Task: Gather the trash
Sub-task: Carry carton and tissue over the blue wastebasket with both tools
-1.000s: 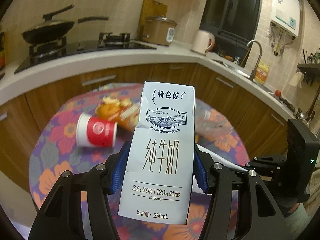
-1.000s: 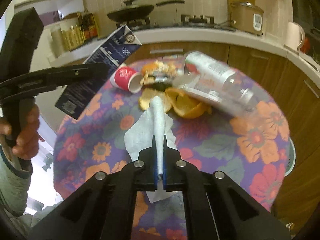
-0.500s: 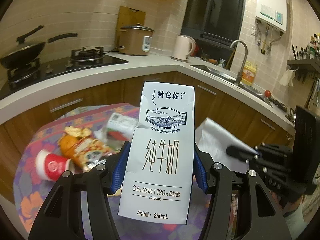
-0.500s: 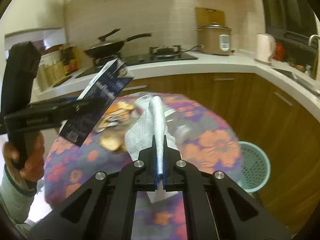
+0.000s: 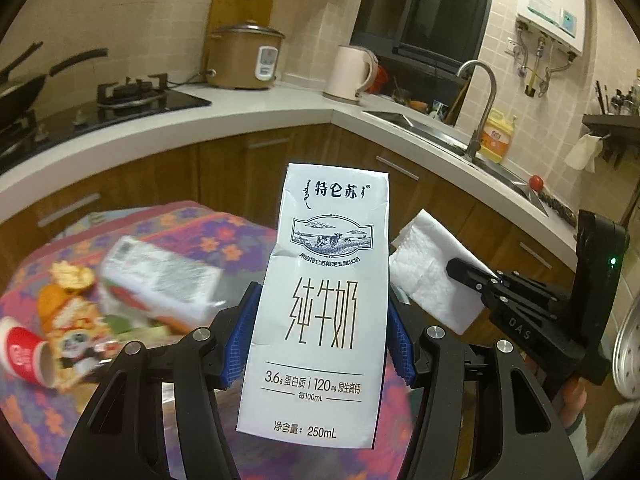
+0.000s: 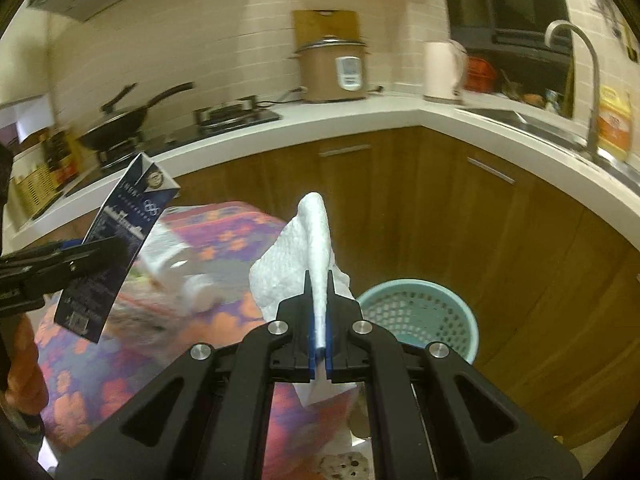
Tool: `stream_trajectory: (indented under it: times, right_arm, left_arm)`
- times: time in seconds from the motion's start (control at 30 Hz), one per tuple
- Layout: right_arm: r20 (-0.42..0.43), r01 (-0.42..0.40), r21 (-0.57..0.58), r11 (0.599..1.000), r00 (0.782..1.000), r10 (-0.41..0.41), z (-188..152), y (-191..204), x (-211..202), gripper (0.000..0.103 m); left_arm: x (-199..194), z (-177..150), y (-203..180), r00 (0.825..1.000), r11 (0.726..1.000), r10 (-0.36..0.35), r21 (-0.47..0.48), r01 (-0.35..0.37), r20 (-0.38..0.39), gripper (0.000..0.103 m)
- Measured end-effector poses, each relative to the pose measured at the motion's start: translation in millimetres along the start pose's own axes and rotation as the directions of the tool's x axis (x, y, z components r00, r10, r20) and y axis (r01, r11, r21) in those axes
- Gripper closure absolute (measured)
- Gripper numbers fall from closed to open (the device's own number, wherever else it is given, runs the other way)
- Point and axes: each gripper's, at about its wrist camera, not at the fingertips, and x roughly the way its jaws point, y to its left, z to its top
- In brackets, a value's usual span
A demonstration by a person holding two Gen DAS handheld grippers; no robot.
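My left gripper [image 5: 318,340] is shut on a white 250 mL milk carton [image 5: 324,304], held upright above the floral table [image 5: 208,236]; the carton also shows in the right wrist view [image 6: 116,240]. My right gripper [image 6: 319,308] is shut on a white paper towel [image 6: 308,248], also seen in the left wrist view [image 5: 428,276]. A teal mesh trash basket [image 6: 420,316] stands on the floor just beyond the right gripper. On the table lie a plastic bottle [image 5: 160,280], a red paper cup [image 5: 24,356], orange peels [image 5: 52,300] and a snack wrapper [image 5: 80,344].
Wooden cabinets [image 6: 480,216] under a white counter [image 5: 200,124] curve round behind. A rice cooker [image 5: 244,56], a kettle [image 5: 352,74], a stove [image 5: 132,94] and a sink tap [image 5: 480,104] stand on the counter. A metal perforated tray [image 5: 628,356] is at the right edge.
Both grippers have swung right, away from the table's middle, with their loads. The trash basket has come closer and more central in the right wrist view. The table trash has slid left.
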Motion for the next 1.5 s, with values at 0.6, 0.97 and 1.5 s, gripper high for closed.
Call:
stream_trajectory:
  times: [0.6,0.97,1.5]
  right_arm:
    - [-0.175,0.111,0.163,0.980,0.981,-0.082,-37.8,-158.8,121.6,0.102]
    - [-0.308,0.105,0.237,0.966,0.951,-0.028,-77.3,-206.2,202.1,0.102]
    - [-0.409,0.131,0.230,0.964,0.912,-0.026,-107.3,-229.9,257.1,0.101]
  left_arm:
    - [188.5,-9.5,-108.0,0.994,0.982,0.061,-0.176,-0.076,-0.091,0.048]
    - [265.9,-46.4,-130.0,0.974,0.943,0.158,-0.266,-0.198,-0.164,0.048]
    - [321.5,-79.1,-96.7,0.948,0.918,0.224,-0.277,-0.284,-0.228,0.048]
